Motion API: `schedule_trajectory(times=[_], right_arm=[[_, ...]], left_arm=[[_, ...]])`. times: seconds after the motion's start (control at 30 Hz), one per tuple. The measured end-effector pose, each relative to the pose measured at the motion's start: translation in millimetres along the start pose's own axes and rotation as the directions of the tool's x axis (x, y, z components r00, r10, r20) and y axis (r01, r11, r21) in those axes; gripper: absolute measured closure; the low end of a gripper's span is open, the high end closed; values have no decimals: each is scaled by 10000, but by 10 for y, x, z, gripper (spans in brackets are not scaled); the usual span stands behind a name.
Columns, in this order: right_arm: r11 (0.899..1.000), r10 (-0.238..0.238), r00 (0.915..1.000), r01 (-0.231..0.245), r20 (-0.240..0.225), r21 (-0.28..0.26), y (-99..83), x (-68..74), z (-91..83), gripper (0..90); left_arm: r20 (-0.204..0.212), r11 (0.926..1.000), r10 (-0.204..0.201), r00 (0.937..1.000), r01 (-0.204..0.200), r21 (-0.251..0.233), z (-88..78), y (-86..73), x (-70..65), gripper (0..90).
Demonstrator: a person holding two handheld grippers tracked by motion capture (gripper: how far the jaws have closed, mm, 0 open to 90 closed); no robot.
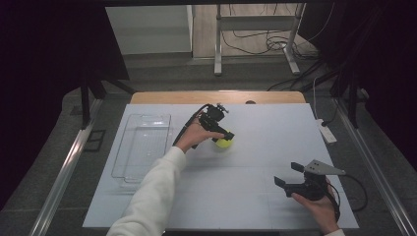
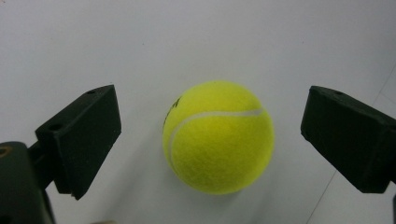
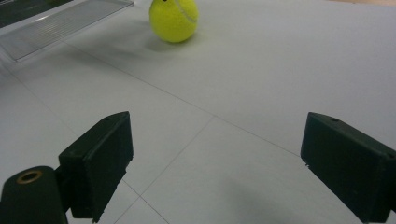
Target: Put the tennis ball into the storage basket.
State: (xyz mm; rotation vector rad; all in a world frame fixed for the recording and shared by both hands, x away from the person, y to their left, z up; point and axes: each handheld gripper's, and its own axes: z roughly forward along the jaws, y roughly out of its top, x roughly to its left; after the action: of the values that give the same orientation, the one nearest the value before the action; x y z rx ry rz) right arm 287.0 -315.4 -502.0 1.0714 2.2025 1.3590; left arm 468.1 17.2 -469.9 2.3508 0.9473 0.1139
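- The job in hand looks like picking up the ball [image 1: 224, 142], a yellow-green tennis ball that sits on the white table [image 1: 255, 196] a bit left of the middle, toward the far side.
- The left gripper [image 1: 225, 137] is right over the ball, held by the left hand [image 1: 195, 135].
- Seen from the left gripper view, the ball [image 2: 218, 136] lies between the two black jaws, with a gap on each side. The jaws are wide apart and do not touch it, so nothing is gripped.
- I think this is the step just before the grab. The next move calls for the jaws to come together on the ball's two sides and squeeze it softly, so that it does not roll away.
- The right gripper [image 1: 287, 174] waits at the near right of the table, well apart from the ball. Its jaws are wide apart too and grip nothing.
- In the right gripper view the ball [image 3: 173, 19] sits far off, near the tray [image 3: 60, 23].
- The clear tray [image 1: 142, 147] lies on the left of the table, and the ball may be meant to go in it.
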Motion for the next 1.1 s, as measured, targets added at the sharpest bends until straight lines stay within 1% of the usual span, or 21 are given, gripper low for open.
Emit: schedule_trajectory(times=[0.17,0.23,0.33,0.57,0.67,0.8,0.87,0.9,0.93,0.97,1.0,1.1], right_arm=[[10000,23,10000,-23,3,-3,-3,-5,-2,93],[10000,15,10000,-15,0,9,-4,-4,-2,93],[10000,-2,10000,2,2,12,-4,-4,-2,93],[10000,8,10000,-8,8,27,-8,-7,-4,93],[10000,1,10000,-1,13,29,-9,-7,-4,93],[10000,-31,10000,31,31,54,-9,-6,-3,93],[10000,-19,10000,19,18,42,-10,-7,-1,93],[10000,-19,10000,19,18,42,-10,-7,-1,93],[10000,-14,10000,14,16,44,-10,-7,-2,93],[10000,-11,10000,11,14,44,-11,-8,-2,93],[10000,-15,10000,15,28,52,-10,-8,-5,93],[10000,-13,10000,13,31,42,-10,-8,-6,93]], left_arm=[[72,9996,46,10000,-48,263,81,-17,-3,60],[42,9985,219,9998,-220,495,112,-23,-1,60],[49,9981,249,9997,-251,566,137,-25,-6,60],[15,9973,111,9999,-111,721,196,-40,0,74],[80,9968,65,9999,-71,794,210,-56,-2,84],[135,9948,113,9998,-126,1010,231,-74,-6,122],[43,9937,0,10000,-5,1119,244,-78,-5,154],[43,9937,0,10000,-5,1119,244,-78,-5,178],[122,9932,-38,9999,24,1165,246,-79,0,178],[237,9940,-5,9997,-20,1089,240,-78,-13,208],[162,9934,122,9998,-139,1138,239,-72,-26,249],[79,9927,200,9998,-208,1190,236,-69,-45,257]])
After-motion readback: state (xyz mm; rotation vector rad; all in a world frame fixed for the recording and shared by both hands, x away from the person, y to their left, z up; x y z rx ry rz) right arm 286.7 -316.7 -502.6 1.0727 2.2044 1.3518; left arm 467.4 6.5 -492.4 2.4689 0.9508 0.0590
